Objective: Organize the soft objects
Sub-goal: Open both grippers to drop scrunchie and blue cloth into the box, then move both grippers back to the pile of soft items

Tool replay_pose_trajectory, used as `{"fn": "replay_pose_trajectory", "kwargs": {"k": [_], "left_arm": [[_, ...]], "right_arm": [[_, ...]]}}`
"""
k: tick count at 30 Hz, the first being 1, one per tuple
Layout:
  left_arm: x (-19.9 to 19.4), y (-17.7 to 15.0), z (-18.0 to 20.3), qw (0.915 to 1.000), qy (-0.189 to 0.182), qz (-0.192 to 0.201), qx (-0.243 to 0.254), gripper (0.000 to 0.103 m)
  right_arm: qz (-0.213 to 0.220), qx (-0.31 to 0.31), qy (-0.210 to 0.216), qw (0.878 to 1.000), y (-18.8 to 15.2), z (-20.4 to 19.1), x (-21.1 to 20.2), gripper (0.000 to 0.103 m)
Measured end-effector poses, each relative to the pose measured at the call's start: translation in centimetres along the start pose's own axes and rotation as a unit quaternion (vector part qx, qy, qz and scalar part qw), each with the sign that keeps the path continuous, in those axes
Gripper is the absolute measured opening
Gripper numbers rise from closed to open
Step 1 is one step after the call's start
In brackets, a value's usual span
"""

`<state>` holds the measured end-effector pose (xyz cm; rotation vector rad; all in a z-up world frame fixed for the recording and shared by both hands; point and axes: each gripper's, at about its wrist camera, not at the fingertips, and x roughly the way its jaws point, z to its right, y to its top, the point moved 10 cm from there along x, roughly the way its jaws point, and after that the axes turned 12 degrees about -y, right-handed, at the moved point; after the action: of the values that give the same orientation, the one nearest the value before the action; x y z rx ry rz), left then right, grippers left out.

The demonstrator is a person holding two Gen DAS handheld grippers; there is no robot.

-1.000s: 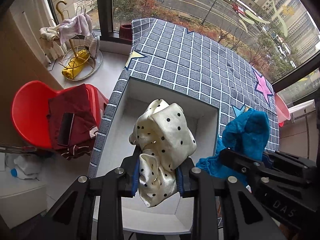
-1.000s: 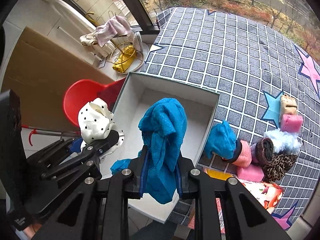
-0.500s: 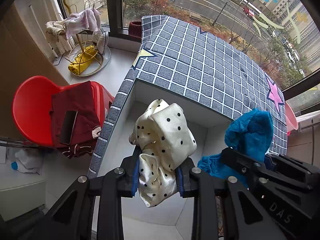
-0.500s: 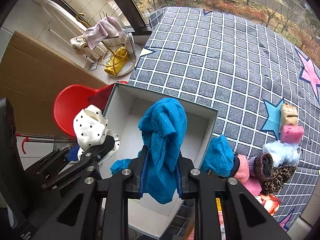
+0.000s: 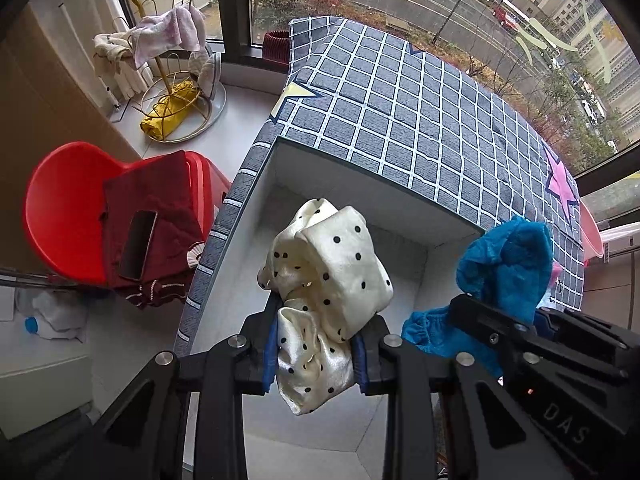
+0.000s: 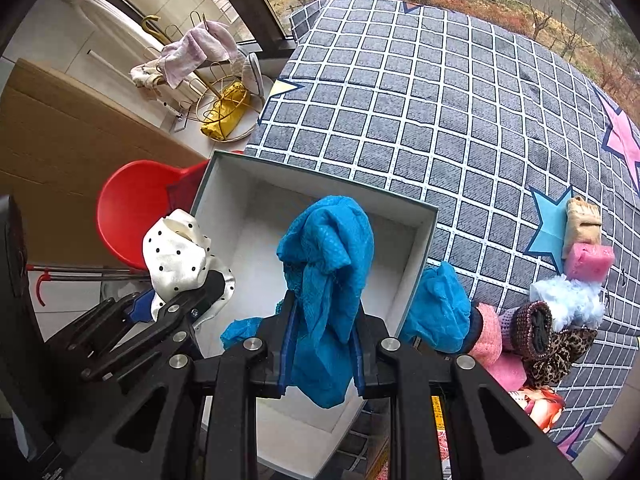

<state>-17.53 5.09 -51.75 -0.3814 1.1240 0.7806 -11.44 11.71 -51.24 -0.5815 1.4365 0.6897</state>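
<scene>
My left gripper [image 5: 316,344] is shut on a cream cloth with black dots [image 5: 332,276], which hangs over the open white box [image 5: 372,196]. My right gripper [image 6: 322,344] is shut on a bright blue cloth [image 6: 326,256], also held above the white box [image 6: 420,248]. Each gripper shows in the other's view: the blue cloth [image 5: 504,268] at the right, the dotted cloth [image 6: 176,256] at the left. The box floor under both cloths looks bare.
The box sits at the near left corner of a table under a grey checked cloth [image 6: 440,100]. Several soft items lie at the right: a blue piece [image 6: 440,308], pink sponge [image 6: 588,262], leopard scrunchie [image 6: 560,352]. A red chair [image 5: 68,208] with a phone stands to the left.
Both grippers have sunk a little toward the box with their cloths still held; the box and table look larger and closer in both views.
</scene>
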Motion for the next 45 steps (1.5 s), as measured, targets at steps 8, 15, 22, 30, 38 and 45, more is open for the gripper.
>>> {"fn": "replay_pose_trajectory", "kwargs": {"k": [8,15,22,30,38,45], "left_arm": [[0.3,-0.3,-0.3,1.0000,0.003,-0.003,-0.003,0.032],[0.3,-0.4,-0.5,1.0000,0.006,-0.003,-0.003,0.032],[0.6,-0.9,-0.8,0.9999,0.011,-0.006,-0.002,0.032],[0.4,-0.9,-0.9,0.9998,0.016,0.014,0.001,0.057],[-0.2,-0.7,-3.5,0.9985,0.011,0.027,-0.045,0.102],[-0.5,-1.1,-2.6,0.9989,-0.001,0.024,-0.040,0.103]], "right_arm": [[-0.003,-0.003,0.000,1.000,0.1,-0.3,0.3,0.024],[-0.005,-0.003,0.000,1.000,0.2,-0.3,0.8,0.024],[-0.010,-0.003,-0.001,1.000,0.0,-0.1,1.5,0.024],[-0.009,-0.002,0.002,1.000,0.2,0.0,1.7,0.027],[0.005,0.032,0.029,0.999,0.5,1.8,0.8,0.102],[0.026,0.029,0.024,0.999,0.6,1.7,-0.6,0.102]]}}
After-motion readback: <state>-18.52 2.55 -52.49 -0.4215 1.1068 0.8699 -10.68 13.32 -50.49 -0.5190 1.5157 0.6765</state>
